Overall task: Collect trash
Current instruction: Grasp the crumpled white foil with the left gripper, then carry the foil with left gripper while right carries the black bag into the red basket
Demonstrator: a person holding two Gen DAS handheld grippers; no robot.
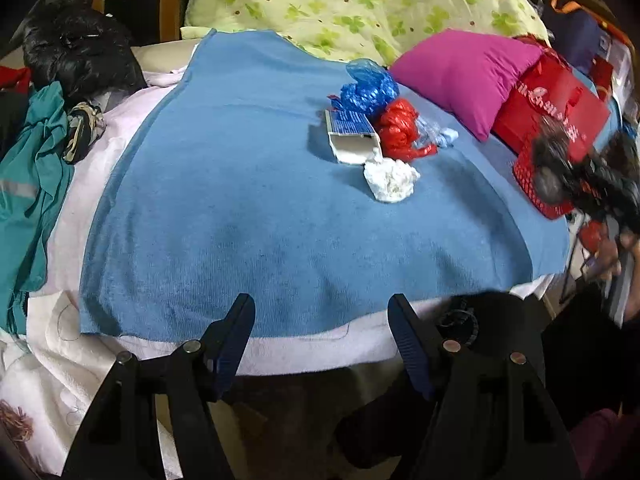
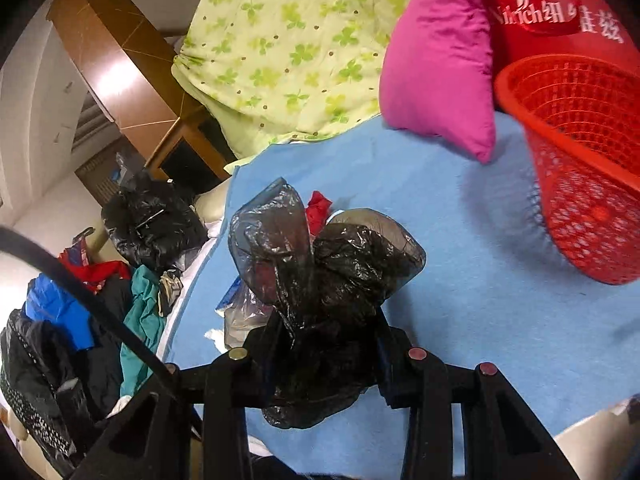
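A pile of trash lies on the blue blanket (image 1: pixel 240 200): a crumpled blue plastic bag (image 1: pixel 368 88), a red plastic bag (image 1: pixel 400 130), an open carton (image 1: pixel 352 140), a white tissue wad (image 1: pixel 390 180) and clear wrap (image 1: pixel 436 134). My left gripper (image 1: pixel 320 312) hangs open over the blanket's near edge, well short of the pile, with nothing in it. My right gripper (image 2: pixel 326 332) is shut on a crumpled black plastic bag (image 2: pixel 320 280), lifted above the blanket (image 2: pixel 460 260). The bag hides its fingertips. A red mesh basket (image 2: pixel 580 184) lies tipped on its side to the right of it.
A pink pillow (image 1: pixel 460 76) and a red shopping bag (image 1: pixel 552 92) sit behind the basket (image 1: pixel 524 180). A green flowered quilt (image 1: pixel 340 4) is heaped at the back. Clothes (image 1: pixel 32 184) and a black bag (image 1: pixel 76 56) crowd the left side. A wooden cabinet (image 2: pixel 120 80) stands beyond.
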